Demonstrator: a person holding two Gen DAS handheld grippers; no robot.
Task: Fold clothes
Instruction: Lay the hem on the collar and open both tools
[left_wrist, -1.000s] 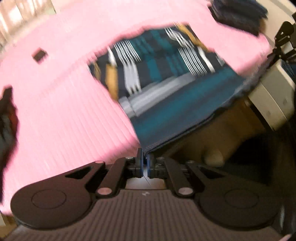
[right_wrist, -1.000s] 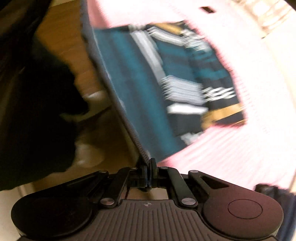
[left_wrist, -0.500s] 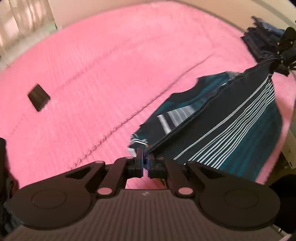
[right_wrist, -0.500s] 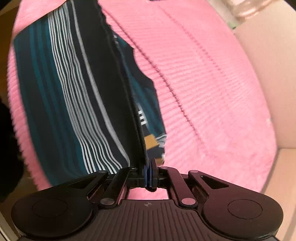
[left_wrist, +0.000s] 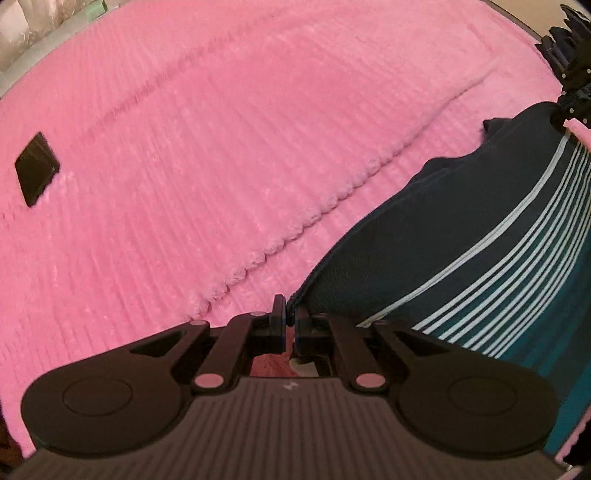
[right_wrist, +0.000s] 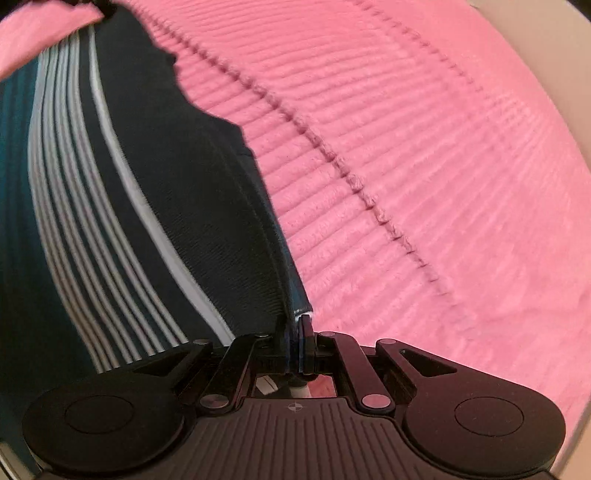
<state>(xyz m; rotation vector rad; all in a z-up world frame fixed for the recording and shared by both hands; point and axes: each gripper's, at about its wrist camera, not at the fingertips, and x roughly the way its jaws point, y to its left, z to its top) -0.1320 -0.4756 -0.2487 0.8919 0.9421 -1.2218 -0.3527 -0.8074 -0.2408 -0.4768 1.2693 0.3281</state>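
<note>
Left wrist view: the left tongs (left_wrist: 290, 319) are pressed together on the dark hem of the striped shirt (left_wrist: 491, 258), which now lies spread over the pink bed (left_wrist: 221, 147) from 3 to 5 o'clock. A second ago this hem hung beyond the bed's edge with the patterned side up; half a second ago it was in mid-air above the lower layer. The right tongs (left_wrist: 565, 107) show at 2 o'clock, pinching the hem's far corner. A small dark slab (left_wrist: 36, 170) lies well apart at 9 o'clock. Right wrist view: the right tongs (right_wrist: 293, 325) are pinched on the same hem, the shirt (right_wrist: 110, 203) filling 8 to 11 o'clock, bed (right_wrist: 424, 147) to the right. The hem has been carried across, so one fold looks nearly laid; release seems to come next.
</note>
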